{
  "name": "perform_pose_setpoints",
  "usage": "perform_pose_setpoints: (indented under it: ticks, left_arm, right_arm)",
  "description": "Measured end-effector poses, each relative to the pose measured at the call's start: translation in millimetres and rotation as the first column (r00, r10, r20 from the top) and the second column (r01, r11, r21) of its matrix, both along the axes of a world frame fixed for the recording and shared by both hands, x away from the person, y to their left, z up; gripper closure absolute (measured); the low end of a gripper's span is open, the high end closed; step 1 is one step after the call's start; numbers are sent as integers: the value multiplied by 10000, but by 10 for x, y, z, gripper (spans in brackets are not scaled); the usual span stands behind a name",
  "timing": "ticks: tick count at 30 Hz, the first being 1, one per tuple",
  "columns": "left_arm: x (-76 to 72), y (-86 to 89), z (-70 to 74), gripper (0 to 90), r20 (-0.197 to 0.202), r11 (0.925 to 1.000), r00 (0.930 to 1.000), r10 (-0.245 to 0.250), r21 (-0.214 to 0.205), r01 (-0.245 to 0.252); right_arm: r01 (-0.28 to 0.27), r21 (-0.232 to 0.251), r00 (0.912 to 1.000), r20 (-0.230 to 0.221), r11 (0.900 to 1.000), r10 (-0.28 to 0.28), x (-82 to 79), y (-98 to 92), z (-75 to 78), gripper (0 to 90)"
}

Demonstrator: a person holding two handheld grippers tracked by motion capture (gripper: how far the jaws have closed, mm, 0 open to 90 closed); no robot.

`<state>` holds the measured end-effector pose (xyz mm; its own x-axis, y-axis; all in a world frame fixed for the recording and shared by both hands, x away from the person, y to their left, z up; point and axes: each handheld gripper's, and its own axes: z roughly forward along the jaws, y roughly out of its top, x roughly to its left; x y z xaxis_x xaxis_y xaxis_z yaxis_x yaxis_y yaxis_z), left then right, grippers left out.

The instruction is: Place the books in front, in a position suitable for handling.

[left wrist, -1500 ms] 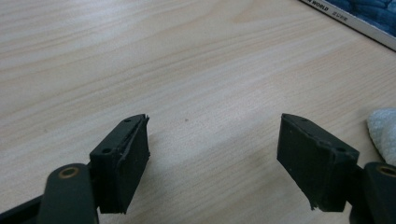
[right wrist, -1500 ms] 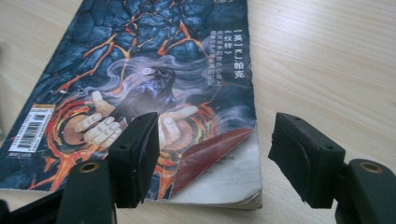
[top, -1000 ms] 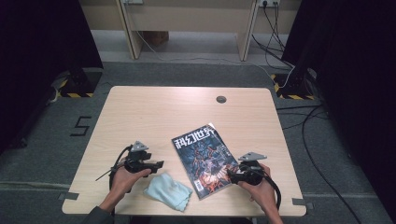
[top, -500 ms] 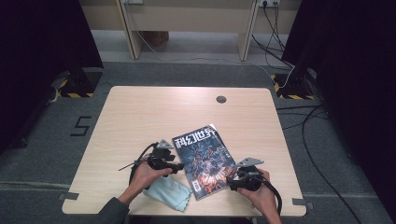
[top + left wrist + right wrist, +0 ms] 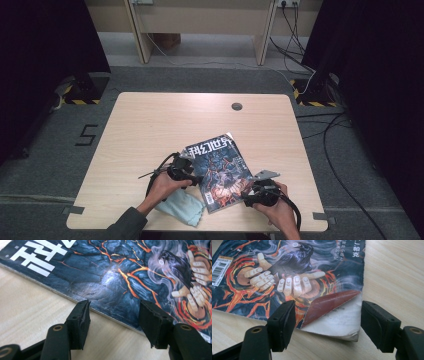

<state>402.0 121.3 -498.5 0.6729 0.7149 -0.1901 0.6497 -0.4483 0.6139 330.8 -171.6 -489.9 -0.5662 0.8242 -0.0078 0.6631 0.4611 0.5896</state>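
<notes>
Left gripper (image 5: 196, 178) sits at the magazine's (image 5: 220, 170) left edge, jaws apart and gripping nothing, having just narrowed a bit. Magazine's lying flat near the table's (image 5: 150, 125) front, and the right gripper (image 5: 246, 196), jaws just widened, straddles its curled-up corner, probably not touching.

Soft overhead light, dark surroundings, glare on the glossy magazine cover (image 5: 110, 287).

My left hand (image 5: 162, 187) covers part of the cloth (image 5: 182, 207). In my left gripper view, the magazine (image 5: 120, 272) runs past the frame edges. Its small print (image 5: 353, 248) is unreadable.
</notes>
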Motion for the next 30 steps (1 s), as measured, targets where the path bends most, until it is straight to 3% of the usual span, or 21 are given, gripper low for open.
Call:
perform_pose_setpoints:
  ticks: [5, 8, 9, 12, 15, 18, 24, 30]
  left_arm:
    - [57, -30, -6, 402, 21, 10000, 10000, 20, -83, -20]
    - [54, -35, -6, 387, 47, 10000, 10000, -46, -25, 46]
    - [56, -35, -8, 385, 43, 10000, 10000, -18, -63, 18]
    - [60, -37, -10, 388, 68, 10000, 10000, -35, -71, 36]
    - [64, -36, -11, 392, 94, 10000, 10000, -9, -78, 10]
    - [81, -57, -13, 386, 214, 10000, 9997, 94, 12, -94]
    - [124, -109, -7, 384, 491, 9997, 9987, 156, 184, -165]
    - [106, -121, 0, 375, 502, 9996, 9987, 86, 260, -99]
  right_arm:
    - [-72, -115, 10000, -10, 9999, 71, -15, 15, 16, 304]
    - [-191, -339, 9988, 447, 9992, 206, -27, 43, 59, 280]
    - [-178, -224, 9976, 672, 9996, 193, -33, 59, 87, 274]
    - [-318, -35, 9963, 798, 9995, 320, -41, 92, 109, 261]
    - [-567, 326, 9978, 349, 9979, 556, -37, 113, 54, 247]
    - [-733, -118, 9972, 139, 9972, 735, -39, 133, -18, 236]
    - [-594, -427, 9977, 309, 9973, 607, -78, 210, -17, 258]
    - [160, -256, 9993, 342, 9995, -152, -77, 251, -38, 233]
